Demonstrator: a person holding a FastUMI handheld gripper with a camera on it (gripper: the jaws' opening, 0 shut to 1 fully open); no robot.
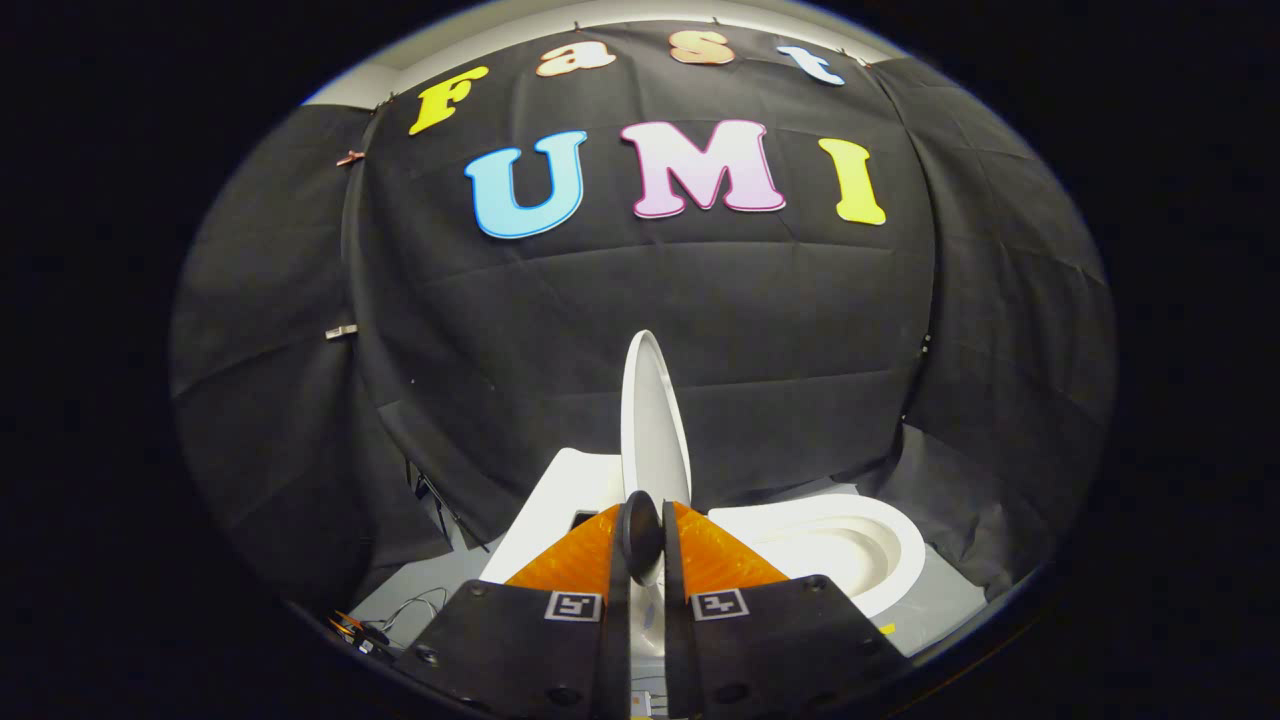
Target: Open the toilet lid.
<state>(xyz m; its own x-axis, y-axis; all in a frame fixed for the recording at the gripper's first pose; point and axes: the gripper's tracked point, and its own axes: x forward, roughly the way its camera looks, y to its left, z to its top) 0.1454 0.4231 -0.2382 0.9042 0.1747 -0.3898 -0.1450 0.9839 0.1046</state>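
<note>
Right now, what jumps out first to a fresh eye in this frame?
The white toilet lid stands raised, nearly upright, seen edge-on just ahead of the gripper, whose orange fingers are closed on its lower edge. To its right the open toilet bowl lies uncovered, and a white tank sits to its left.

Toilet and cables on floor.
</note>
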